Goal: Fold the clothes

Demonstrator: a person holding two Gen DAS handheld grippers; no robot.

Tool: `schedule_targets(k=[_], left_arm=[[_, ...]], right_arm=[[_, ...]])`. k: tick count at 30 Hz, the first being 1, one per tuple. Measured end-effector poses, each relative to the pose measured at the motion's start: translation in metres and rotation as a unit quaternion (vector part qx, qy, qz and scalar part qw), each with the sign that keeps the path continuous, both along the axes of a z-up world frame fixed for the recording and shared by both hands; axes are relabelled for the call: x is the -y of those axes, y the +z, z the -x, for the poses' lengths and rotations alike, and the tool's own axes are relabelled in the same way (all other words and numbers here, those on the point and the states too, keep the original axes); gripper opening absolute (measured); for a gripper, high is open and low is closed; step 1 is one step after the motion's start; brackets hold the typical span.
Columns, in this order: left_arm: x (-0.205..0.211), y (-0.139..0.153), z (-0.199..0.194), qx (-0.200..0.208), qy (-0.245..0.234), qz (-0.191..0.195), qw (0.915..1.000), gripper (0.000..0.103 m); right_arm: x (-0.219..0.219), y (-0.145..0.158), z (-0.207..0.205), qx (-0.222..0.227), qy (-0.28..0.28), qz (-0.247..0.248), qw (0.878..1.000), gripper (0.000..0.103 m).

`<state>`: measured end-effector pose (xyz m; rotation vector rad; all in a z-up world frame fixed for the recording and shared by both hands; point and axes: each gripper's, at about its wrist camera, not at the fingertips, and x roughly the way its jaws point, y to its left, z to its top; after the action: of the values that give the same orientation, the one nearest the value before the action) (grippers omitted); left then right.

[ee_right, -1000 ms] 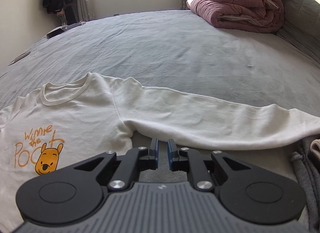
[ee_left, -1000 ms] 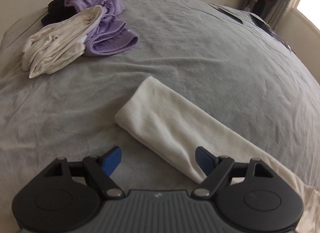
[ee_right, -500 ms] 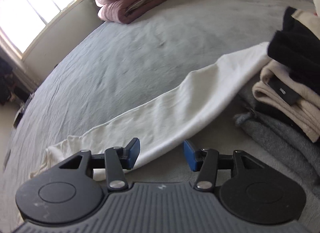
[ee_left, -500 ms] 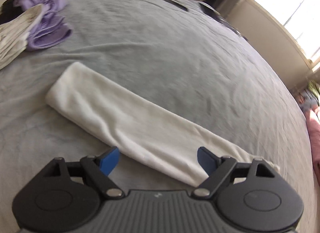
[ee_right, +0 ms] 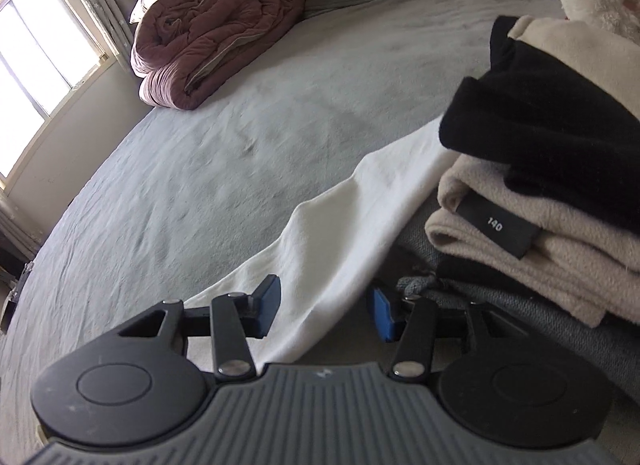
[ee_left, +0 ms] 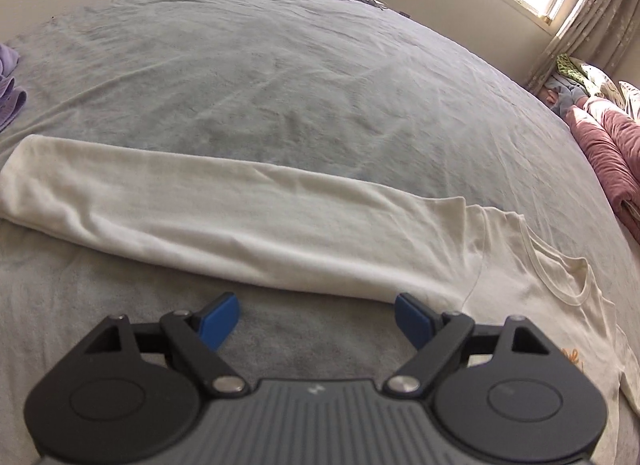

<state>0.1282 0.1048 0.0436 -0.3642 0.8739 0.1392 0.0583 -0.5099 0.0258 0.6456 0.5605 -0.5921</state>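
I am holding both tools agape, gripping nothing: left tool (ee_left: 318,319) below the shirt's (ee_left: 536,289) sleeve (ee_left: 208,205), which is lying flat on the bed (ee_left: 300,77) toward 9 o'clock; right tool (ee_right: 324,307) straddling the other sleeve (ee_right: 340,233). At 2 o'clock the stack (ee_right: 552,185) is crowding it; pinching there, I am risking snagging that.

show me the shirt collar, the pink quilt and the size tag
Shirt collar (ee_left: 568,285): left wrist view, on the ribbed neckline.
Pink quilt (ee_right: 216,33): right wrist view, middle of the roll.
Size tag (ee_right: 498,227): right wrist view, beside the printed number.
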Motion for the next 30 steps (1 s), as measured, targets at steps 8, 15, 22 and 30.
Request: schedule_targets(k=[8, 15, 22, 30], left_arm=[[0.005, 0.001, 0.002, 0.003, -0.004, -0.002, 1.0, 0.086], [0.018, 0.002, 0.003, 0.016, -0.026, -0.011, 0.9995, 0.086], [0.028, 0.005, 0.005, 0.027, -0.047, -0.015, 0.9984, 0.086], [0.032, 0.005, 0.005, 0.03, -0.057, -0.017, 0.9978, 0.086]], right_arm=[[-0.052, 0.031, -0.004, 0.071, 0.057, 0.192, 0.977, 0.007], [-0.197, 0.03, -0.004, 0.126, 0.287, 0.412, 0.856, 0.007], [-0.27, -0.035, -0.002, 0.022, 0.453, 0.5, 0.738, 0.007], [-0.262, -0.023, 0.001, 0.02, 0.458, 0.427, 0.779, 0.042]])
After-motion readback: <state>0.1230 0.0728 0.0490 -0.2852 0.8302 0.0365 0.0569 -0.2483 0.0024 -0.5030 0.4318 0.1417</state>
